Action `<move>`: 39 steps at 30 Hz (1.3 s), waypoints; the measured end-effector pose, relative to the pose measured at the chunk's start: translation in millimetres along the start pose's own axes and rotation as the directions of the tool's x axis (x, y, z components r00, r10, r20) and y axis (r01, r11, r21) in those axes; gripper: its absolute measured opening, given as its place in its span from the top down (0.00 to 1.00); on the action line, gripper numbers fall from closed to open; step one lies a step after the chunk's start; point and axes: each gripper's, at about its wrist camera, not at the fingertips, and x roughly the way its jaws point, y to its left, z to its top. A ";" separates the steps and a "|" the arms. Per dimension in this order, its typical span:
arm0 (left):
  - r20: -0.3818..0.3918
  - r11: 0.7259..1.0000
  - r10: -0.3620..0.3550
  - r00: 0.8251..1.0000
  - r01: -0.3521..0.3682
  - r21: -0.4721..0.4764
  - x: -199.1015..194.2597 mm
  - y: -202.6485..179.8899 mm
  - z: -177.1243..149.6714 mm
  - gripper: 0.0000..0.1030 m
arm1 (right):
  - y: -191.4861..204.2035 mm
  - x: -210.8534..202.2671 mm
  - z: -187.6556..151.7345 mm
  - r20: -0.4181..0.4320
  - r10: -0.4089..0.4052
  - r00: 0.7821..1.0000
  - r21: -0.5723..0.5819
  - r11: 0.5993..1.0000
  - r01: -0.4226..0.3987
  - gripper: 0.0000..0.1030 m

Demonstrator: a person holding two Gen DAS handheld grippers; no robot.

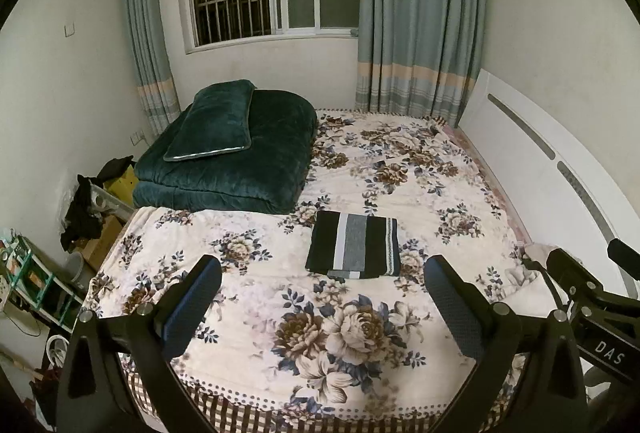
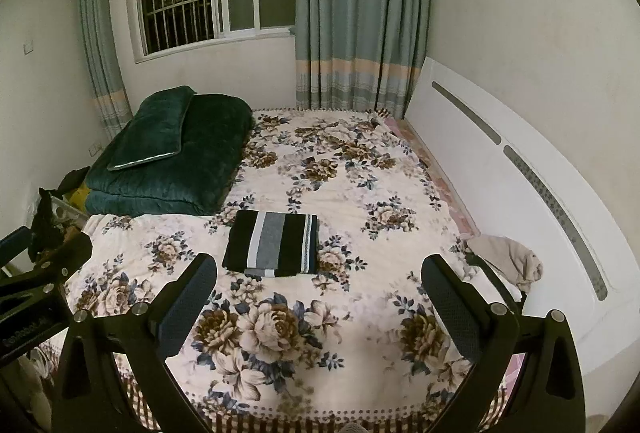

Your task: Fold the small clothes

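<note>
Left gripper (image 1: 322,297) and right gripper (image 2: 320,293) are both hovering over the near edge of the bed (image 1: 256,297), fingers spread wide, gripping nothing. The folded striped garment (image 1: 354,246) is lying flat mid-bed, ahead of both, well apart from the fingertips. Bare floral cover is lying open all around it. The green quilt stack (image 1: 228,153) is taking up the far-left corner; a beige cloth (image 2: 506,257) is sitting at the right edge by the white headboard (image 2: 500,169).
</note>
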 end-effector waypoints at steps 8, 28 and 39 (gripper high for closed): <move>0.001 1.000 0.000 1.000 0.000 -0.001 0.2 -0.3 -0.1 0.00 | -2.0 0.4 -1.3 -0.003 0.002 1.000 0.000 1.000 -0.002 0.00; 0.001 1.000 0.001 1.000 -0.001 0.001 -0.6 1.1 -0.1 0.00 | -4.1 -3.0 -3.5 0.001 0.002 1.000 0.002 1.000 -0.002 0.00; 0.002 1.000 0.000 1.000 0.000 0.000 -0.5 1.5 -0.7 0.00 | -4.4 -4.9 -3.0 0.003 0.000 1.000 0.006 1.000 0.000 0.00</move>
